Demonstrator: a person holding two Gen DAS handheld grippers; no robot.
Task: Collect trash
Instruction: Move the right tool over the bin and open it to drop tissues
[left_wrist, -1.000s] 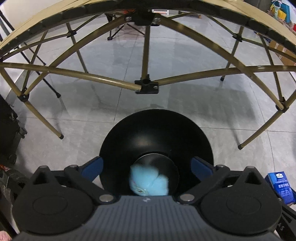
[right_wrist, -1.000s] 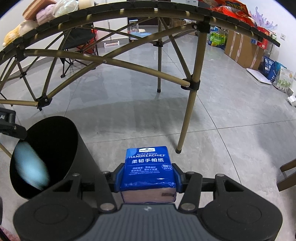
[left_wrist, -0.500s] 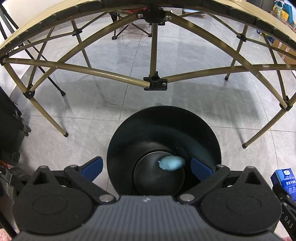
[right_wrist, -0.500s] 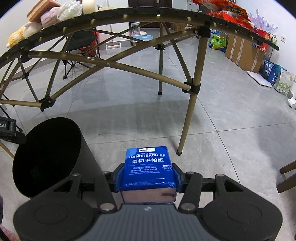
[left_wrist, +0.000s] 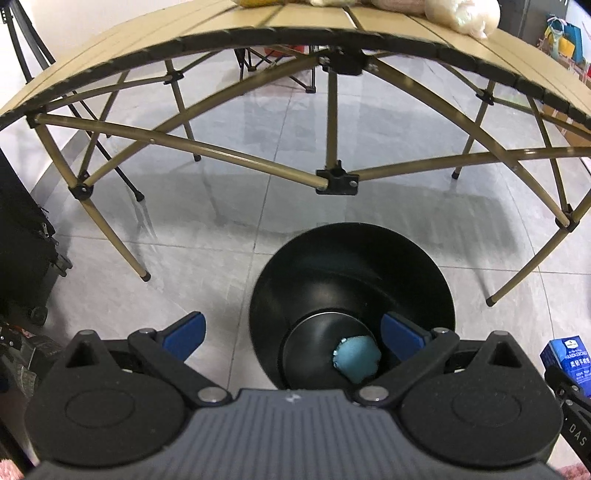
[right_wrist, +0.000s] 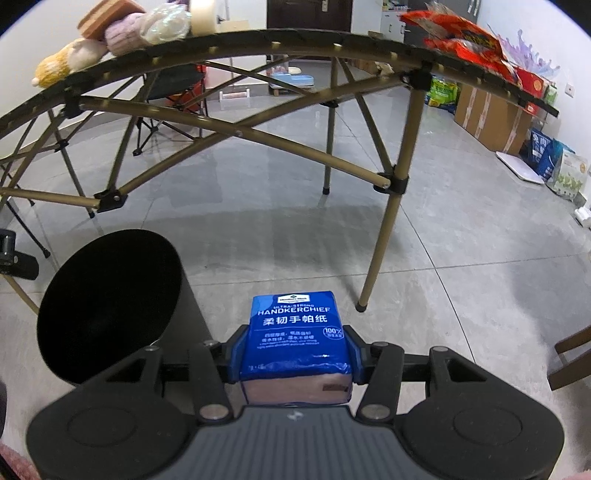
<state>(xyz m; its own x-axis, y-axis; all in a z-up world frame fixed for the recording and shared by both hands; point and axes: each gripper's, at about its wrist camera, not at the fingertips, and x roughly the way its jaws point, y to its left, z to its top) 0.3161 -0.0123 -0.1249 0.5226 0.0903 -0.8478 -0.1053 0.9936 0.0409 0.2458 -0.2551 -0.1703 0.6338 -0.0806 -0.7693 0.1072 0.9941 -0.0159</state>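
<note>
a crumpled pale-blue wad (left_wrist: 355, 358) now lies at the bottom of the tall black cylindrical bin (left_wrist: 351, 258), dropped moments ago from the left gripper (left_wrist: 291, 334), whose jaws gape empty. beside the bin, the right gripper (right_wrist: 293, 350) clamps a blue plastic-wrapped handkerchief pack (right_wrist: 295, 332), likely next in.

Both views are evenly lit by diffuse indoor light. Soft reflections are seen on the glossy floor tiles (left_wrist: 229, 258), and a broad, soft-edged shadow is cast beneath the table (right_wrist: 258, 40) in each frame. Strong fisheye distortion is noted: the table edge is bowed into an arch and the corners are vignetted black. Slight softness is observed towards the frame edges. The bin (left_wrist: 351, 280) interior is rendered almost featureless black.
</note>
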